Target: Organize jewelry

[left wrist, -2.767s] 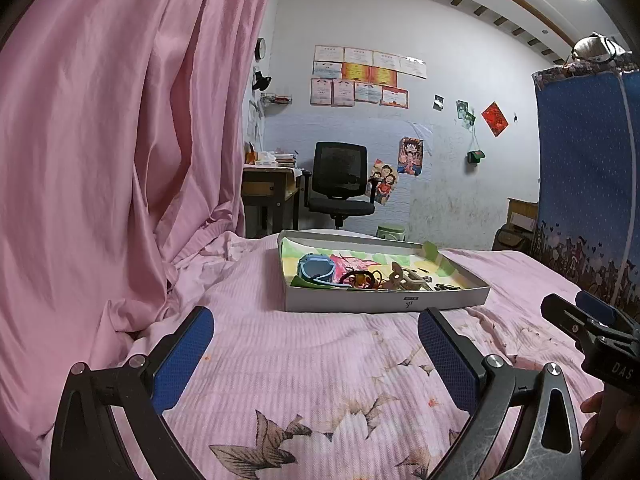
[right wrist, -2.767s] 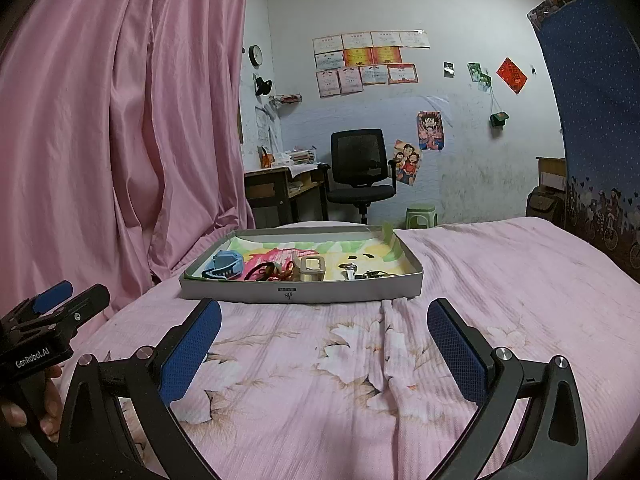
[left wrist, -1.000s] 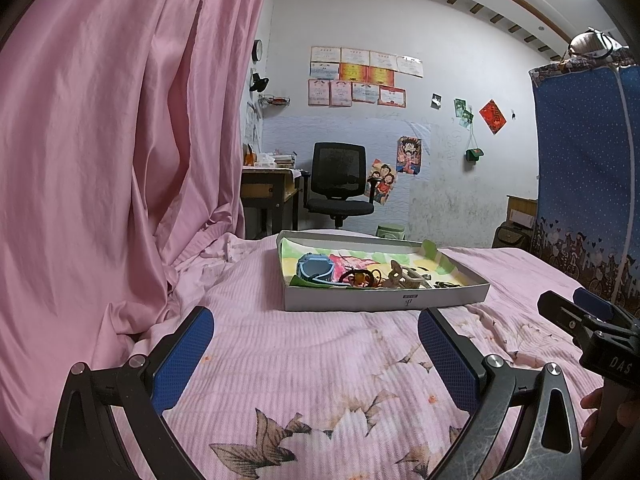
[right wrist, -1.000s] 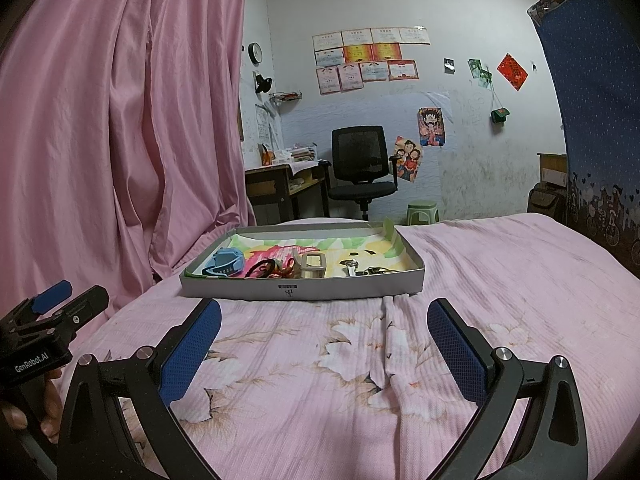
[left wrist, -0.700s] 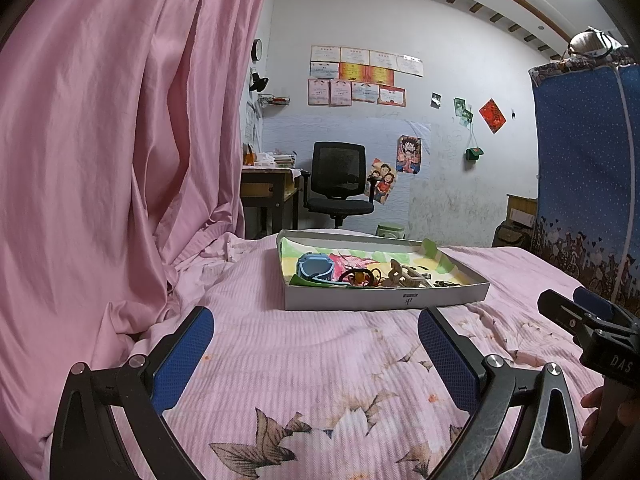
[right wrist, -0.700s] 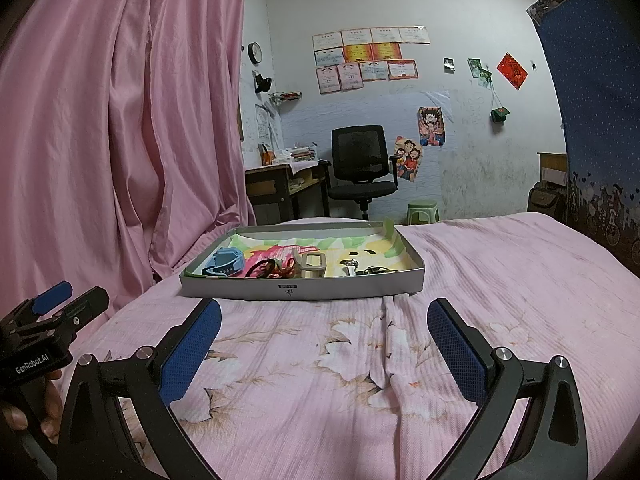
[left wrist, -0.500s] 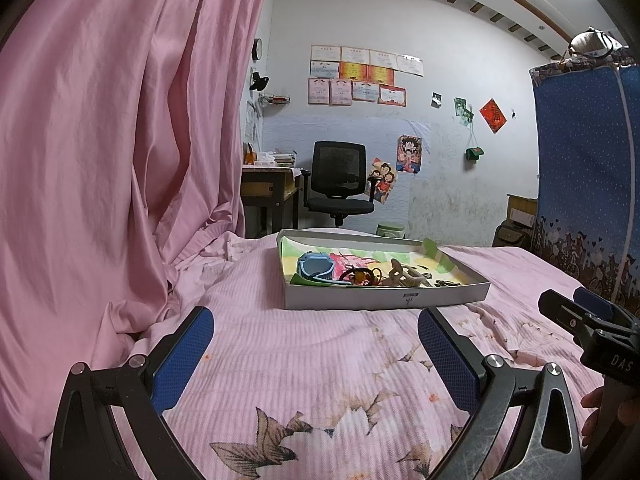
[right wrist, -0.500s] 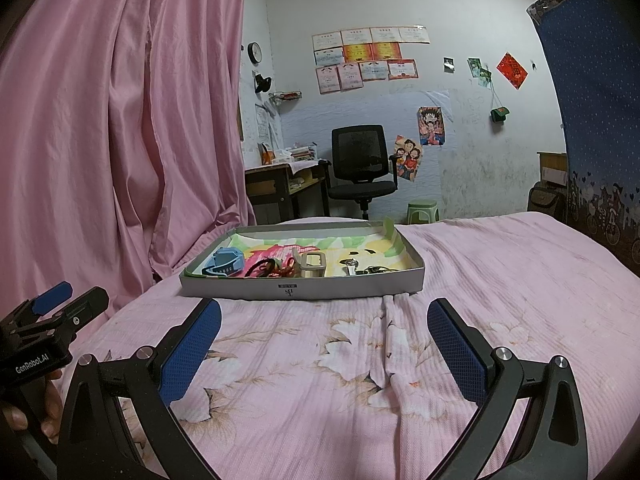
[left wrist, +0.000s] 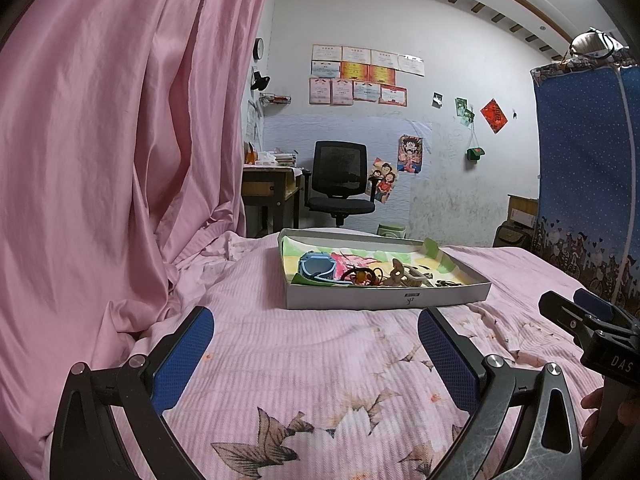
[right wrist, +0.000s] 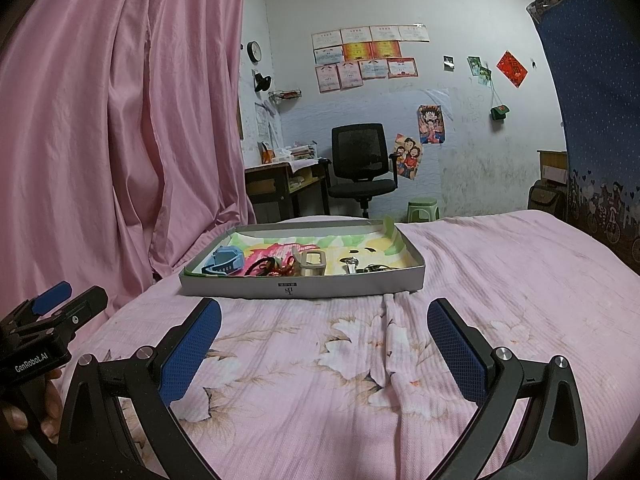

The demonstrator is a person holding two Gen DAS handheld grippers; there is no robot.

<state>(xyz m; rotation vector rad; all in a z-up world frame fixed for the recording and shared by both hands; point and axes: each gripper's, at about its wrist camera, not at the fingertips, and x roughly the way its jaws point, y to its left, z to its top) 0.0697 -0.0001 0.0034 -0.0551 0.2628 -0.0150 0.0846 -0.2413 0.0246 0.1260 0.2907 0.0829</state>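
A shallow grey cardboard tray (left wrist: 384,298) (right wrist: 304,286) lies on the pink bed ahead of both grippers. It holds a blue watch (left wrist: 316,268) (right wrist: 226,261), a tangle of red and black cords (left wrist: 360,275) (right wrist: 272,266), a beige hair clip (left wrist: 404,274) (right wrist: 313,263) and small metal pieces (right wrist: 362,266). My left gripper (left wrist: 316,344) is open over the sheet, short of the tray, with nothing between its blue pads. My right gripper (right wrist: 324,336) is open too, just short of the tray's front wall. Each view shows the other gripper at its edge.
A pink curtain (left wrist: 120,140) (right wrist: 120,120) hangs along the left. A blue patterned screen (left wrist: 584,168) stands on the right. Beyond the bed are a black office chair (right wrist: 360,164), a desk (right wrist: 280,184) and a green stool (right wrist: 424,205). The flowered sheet (right wrist: 500,272) spreads right of the tray.
Almost nothing: both grippers stay open and nearly still, with only a slight drift of the views. The tray and its contents have not moved.
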